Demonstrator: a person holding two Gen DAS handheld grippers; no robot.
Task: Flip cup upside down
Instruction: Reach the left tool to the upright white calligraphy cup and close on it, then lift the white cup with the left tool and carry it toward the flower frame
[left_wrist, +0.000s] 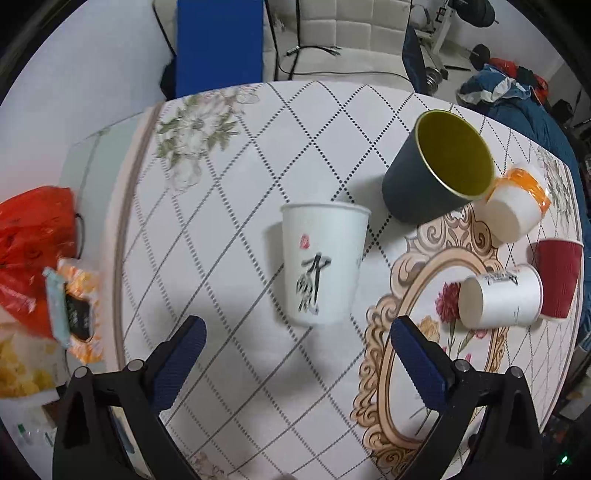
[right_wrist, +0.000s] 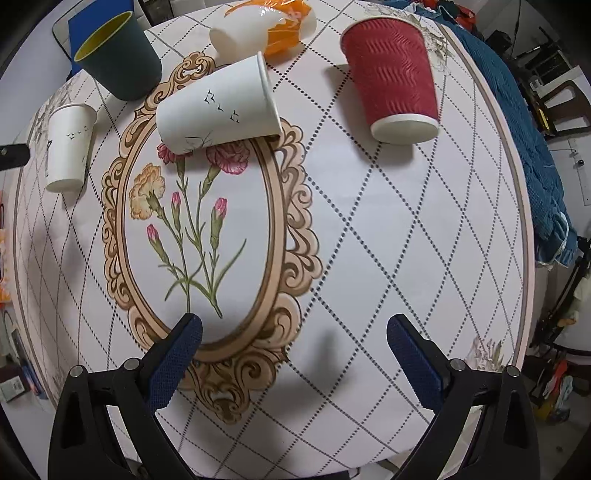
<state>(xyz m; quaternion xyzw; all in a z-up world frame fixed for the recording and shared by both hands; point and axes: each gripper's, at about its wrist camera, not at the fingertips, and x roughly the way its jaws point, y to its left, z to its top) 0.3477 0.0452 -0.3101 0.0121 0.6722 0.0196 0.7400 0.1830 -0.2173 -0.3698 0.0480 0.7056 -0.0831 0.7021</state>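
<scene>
Left gripper (left_wrist: 297, 328) wide open, empty, aimed at white cup (left_wrist: 325, 264) standing upright just ahead, centred btwn pads, not touching; axis vertical, rim up. Right gripper (right_wrist: 293, 332) also open, empty, over tablecloth (right_wrist: 388, 229); nearest things well ahead: tipped cup (right_wrist: 218, 107), red cup (right_wrist: 395, 77). Left nearer, likely takes it.

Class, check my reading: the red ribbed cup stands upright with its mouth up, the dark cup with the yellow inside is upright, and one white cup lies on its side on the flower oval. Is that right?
Not quite. The red ribbed cup stands upright, but the right wrist view cannot confirm its mouth is up. The dark cup is upright, and a white cup lies on its side on the flower oval.
</scene>
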